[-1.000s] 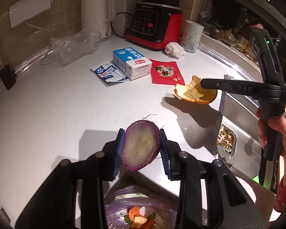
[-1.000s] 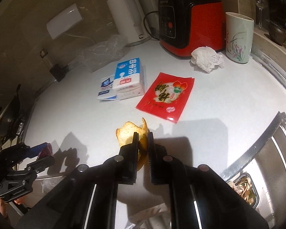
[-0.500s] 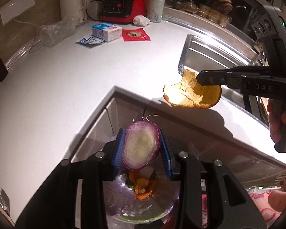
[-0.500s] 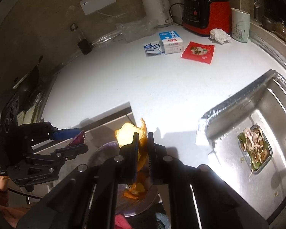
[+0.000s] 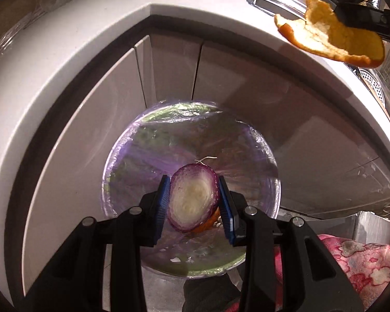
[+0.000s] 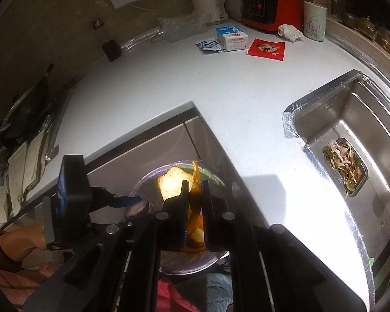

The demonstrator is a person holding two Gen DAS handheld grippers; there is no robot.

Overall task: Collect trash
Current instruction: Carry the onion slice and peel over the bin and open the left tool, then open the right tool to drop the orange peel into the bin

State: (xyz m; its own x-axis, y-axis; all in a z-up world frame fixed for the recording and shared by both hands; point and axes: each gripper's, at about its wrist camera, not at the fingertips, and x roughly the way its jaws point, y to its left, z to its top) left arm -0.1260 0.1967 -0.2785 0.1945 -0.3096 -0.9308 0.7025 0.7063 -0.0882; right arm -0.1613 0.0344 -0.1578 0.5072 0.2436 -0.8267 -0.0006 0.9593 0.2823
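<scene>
Below the inside corner of a white countertop (image 6: 148, 88), a round trash bin (image 5: 257, 140) lined with clear plastic stands on the floor against grey cabinet doors (image 5: 169, 67). The left gripper (image 5: 195, 205) hangs directly over the bin's mouth, its blue-padded fingers (image 5: 162, 202) closed against both sides of a halved purple onion (image 5: 193, 200), cut face toward the camera. Some orange scrap lies in the bin beneath the onion, mostly hidden, so what it is cannot be told.

The right gripper (image 6: 194, 202) is also above the bin, its fingers nearly together and pinching a piece of orange peel (image 6: 174, 182). From the left wrist view that peel (image 5: 332, 39) shows pale pith and a bright orange rim, held up in the air in front of the counter edge.

Farther back on the countertop lie a red snack wrapper (image 6: 266, 49), a white and blue milk carton (image 6: 232, 39), a flattened blue packet (image 6: 209, 45) and a crumpled tissue (image 6: 290, 32). To the right is a steel sink (image 6: 332, 119) with a small metal tray of food scraps (image 6: 344, 166) in it.
</scene>
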